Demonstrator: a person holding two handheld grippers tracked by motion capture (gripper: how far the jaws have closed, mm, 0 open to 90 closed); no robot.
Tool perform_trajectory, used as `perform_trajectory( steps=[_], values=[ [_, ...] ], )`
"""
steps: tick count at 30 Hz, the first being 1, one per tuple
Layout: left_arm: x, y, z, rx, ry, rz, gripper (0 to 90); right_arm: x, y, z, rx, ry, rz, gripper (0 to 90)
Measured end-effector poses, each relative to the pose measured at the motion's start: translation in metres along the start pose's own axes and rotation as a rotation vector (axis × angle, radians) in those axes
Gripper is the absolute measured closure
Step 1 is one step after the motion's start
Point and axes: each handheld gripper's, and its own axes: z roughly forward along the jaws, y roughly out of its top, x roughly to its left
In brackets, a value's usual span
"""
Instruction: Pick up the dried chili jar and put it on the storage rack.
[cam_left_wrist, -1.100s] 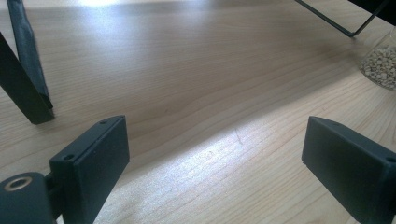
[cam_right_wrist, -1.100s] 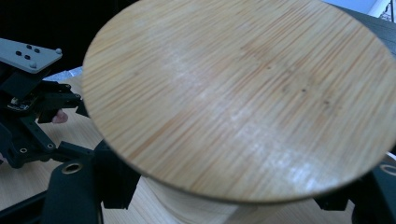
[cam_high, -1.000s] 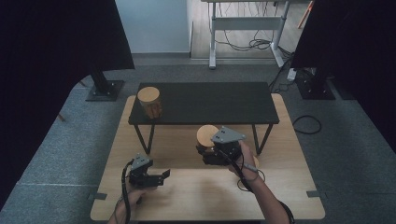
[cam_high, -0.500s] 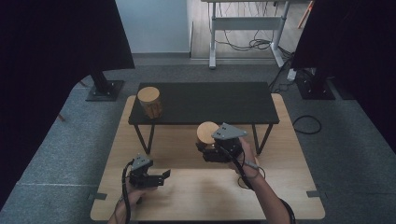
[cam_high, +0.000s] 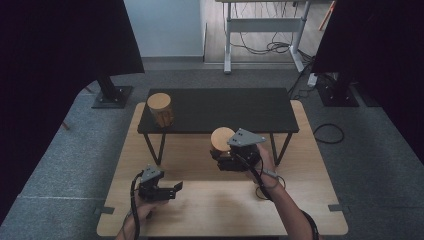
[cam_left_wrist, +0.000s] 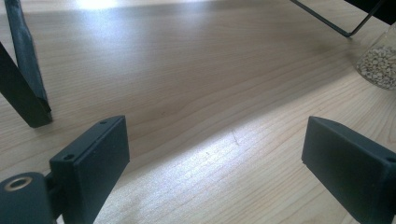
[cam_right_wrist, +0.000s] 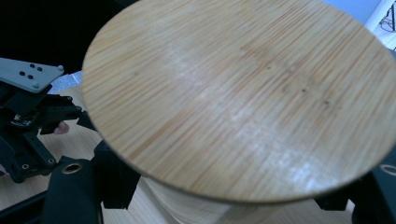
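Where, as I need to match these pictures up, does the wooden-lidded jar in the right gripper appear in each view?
High view: the jar is at the centre, just in front of the black shelf.
Left gripper view: the jar is at the right edge, upper part, showing its glass base with pale seeds.
Right gripper view: the jar spreads its wooden lid across the centre, close up.
Shared landmark: the light wooden table.

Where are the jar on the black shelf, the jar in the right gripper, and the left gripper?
Jar on the black shelf (cam_high: 161, 106): high view, on its wooden lid.
Held jar (cam_right_wrist: 243, 93): right gripper view, middle of its wooden lid.
Left gripper (cam_left_wrist: 215, 161): left gripper view, midway between its open fingers.
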Motion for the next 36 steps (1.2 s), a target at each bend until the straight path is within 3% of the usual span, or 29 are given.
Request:
perform_trajectory(
  steps=[36],
  values=[
    [-0.001,0.0,0.002,0.006,-0.006,0.004,6.8,-0.011,0.013,-0.008,-0.002,-0.021,0.005,25.0]
  ],
)
